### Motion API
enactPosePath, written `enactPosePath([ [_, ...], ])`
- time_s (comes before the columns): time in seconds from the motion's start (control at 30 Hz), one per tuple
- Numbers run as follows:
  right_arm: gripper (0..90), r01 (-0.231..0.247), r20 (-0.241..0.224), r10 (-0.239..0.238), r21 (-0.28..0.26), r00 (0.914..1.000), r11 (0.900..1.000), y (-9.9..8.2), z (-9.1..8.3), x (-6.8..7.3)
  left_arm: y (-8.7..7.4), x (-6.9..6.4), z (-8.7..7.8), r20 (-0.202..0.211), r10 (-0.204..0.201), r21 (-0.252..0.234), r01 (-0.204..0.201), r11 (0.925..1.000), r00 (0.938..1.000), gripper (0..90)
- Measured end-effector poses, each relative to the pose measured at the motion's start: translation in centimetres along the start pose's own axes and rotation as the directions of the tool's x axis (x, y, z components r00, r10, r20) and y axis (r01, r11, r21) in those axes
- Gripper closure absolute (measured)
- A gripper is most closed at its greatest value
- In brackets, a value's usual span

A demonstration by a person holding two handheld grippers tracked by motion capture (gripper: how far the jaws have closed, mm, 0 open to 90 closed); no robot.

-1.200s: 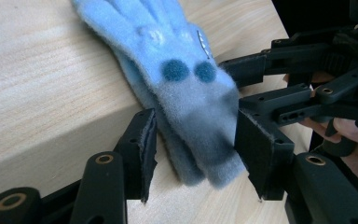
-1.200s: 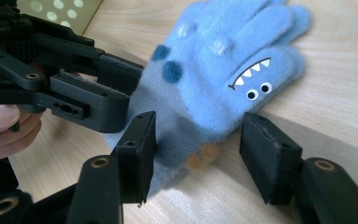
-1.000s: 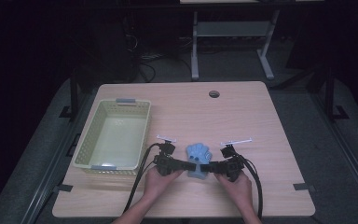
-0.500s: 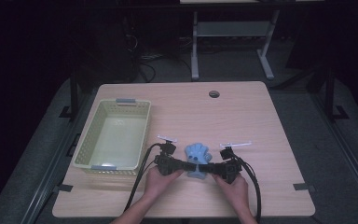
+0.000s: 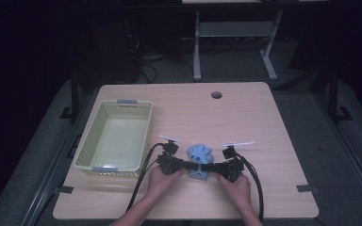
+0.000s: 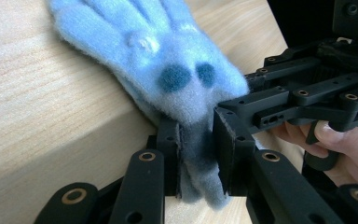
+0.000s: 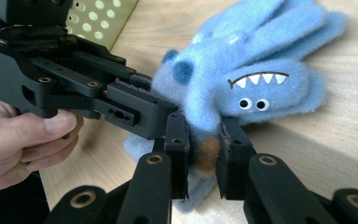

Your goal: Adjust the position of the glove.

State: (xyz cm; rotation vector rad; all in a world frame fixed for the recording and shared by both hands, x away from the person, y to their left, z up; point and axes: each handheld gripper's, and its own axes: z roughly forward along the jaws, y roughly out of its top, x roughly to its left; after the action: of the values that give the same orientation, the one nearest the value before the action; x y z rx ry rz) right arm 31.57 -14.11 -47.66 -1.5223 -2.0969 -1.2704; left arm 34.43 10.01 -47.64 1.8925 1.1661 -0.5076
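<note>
Lying near the worktop's (image 5: 273,127) front edge, the blue plush glove (image 5: 200,155) points its fingers away from the person, cuff nearest; left gripper (image 5: 185,165) and right gripper (image 5: 214,167) meet at it, basket (image 5: 87,148) beside. Left gripper view: jaws clamp the cuff (dark spots above). Right gripper view: jaws pinch the cuff below a toothy face.

Both hands (image 5: 162,176) and the plush toy (image 5: 200,154) edged slightly nearer.
</note>
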Motion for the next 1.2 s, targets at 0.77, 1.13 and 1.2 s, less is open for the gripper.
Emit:
enactPosePath([
  [0.77, 77.7, 0.076, -0.006, -0.076, -0.022, 0.9971, 0.9968, 1.8, -1.5, 2.7, 0.9, -1.9, -2.8, 0.016, 0.069, -0.049, -0.068, 0.9965, 0.9975, 73.0],
  [1.13, 77.8, 0.114, -0.024, -0.115, -0.031, 0.9931, 0.9930, 3.5, -1.9, 4.8, 1.5, -2.8, -5.5, 0.008, 0.101, -0.082, -0.100, 0.9917, 0.9949, 73.0],
  [1.2, 77.8, 0.127, -0.027, -0.128, -0.032, 0.9914, 0.9914, 4.0, -1.8, 5.5, 1.7, -2.8, -6.4, 0.005, 0.103, -0.091, -0.102, 0.9906, 0.9947, 73.1],
])
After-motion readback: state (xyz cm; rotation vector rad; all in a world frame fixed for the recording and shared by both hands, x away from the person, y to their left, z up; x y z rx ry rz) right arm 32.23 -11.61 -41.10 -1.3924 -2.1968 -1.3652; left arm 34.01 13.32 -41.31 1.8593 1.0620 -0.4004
